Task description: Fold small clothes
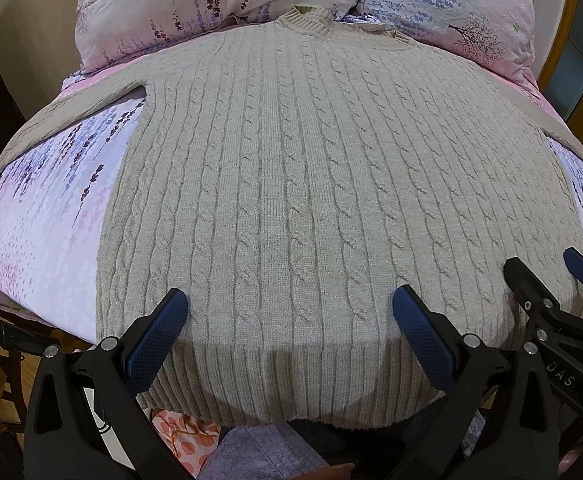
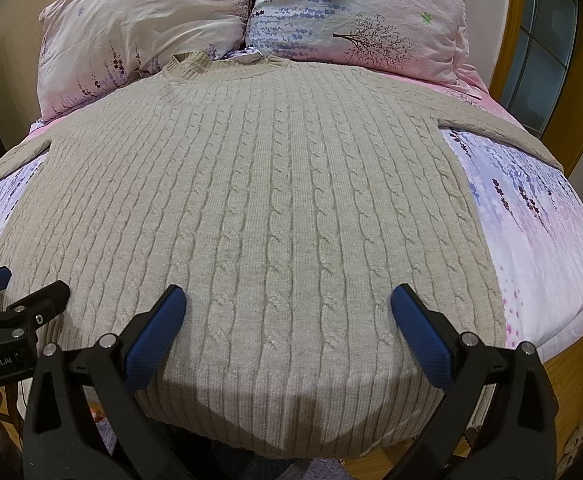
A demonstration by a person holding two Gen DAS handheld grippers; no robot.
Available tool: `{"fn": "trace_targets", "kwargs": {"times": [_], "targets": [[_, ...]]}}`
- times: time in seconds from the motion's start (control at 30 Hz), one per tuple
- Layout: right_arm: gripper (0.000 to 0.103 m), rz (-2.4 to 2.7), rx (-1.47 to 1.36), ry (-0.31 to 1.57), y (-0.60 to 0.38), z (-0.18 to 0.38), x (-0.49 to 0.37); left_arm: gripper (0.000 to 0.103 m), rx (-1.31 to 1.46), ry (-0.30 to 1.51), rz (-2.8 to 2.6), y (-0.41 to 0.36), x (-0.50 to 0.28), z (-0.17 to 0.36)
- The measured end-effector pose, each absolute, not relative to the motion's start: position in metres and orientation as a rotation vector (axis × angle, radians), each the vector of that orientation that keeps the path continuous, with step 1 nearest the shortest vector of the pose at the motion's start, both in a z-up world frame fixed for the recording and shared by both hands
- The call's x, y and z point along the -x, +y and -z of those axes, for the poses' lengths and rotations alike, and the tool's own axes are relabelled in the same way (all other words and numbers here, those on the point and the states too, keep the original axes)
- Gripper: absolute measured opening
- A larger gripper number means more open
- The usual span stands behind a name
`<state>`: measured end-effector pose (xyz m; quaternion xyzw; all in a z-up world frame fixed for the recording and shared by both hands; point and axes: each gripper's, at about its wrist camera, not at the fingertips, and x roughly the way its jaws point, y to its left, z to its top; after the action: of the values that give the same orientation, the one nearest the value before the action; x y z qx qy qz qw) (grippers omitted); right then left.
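A beige cable-knit sweater (image 1: 291, 184) lies flat and spread out on the bed, collar at the far end, both sleeves stretched out sideways; it also shows in the right wrist view (image 2: 259, 200). Its ribbed hem (image 1: 287, 384) hangs over the bed's near edge. My left gripper (image 1: 289, 300) is open and empty, hovering above the hem's left-middle part. My right gripper (image 2: 287, 300) is open and empty above the hem's right-middle part. The right gripper also shows at the right edge of the left wrist view (image 1: 547, 280).
The bed has a pink and lavender floral sheet (image 1: 51, 200). Two matching pillows (image 2: 151, 12) (image 2: 363, 8) lie behind the collar. A wooden-framed window or door (image 2: 543, 52) stands at the right. Cloth items (image 1: 187, 436) lie on the floor below the hem.
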<state>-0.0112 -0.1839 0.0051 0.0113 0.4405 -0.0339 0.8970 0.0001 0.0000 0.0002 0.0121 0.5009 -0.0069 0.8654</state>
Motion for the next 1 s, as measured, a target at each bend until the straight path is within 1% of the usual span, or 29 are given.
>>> {"fn": "trace_targets", "kwargs": {"times": [1.0], "targets": [[0.101,0.070,-0.024,0.910,-0.1841,-0.0051,0.0118,0.102,-0.024,1.055,0.012,0.0001,-0.0010,-0.0005]]}}
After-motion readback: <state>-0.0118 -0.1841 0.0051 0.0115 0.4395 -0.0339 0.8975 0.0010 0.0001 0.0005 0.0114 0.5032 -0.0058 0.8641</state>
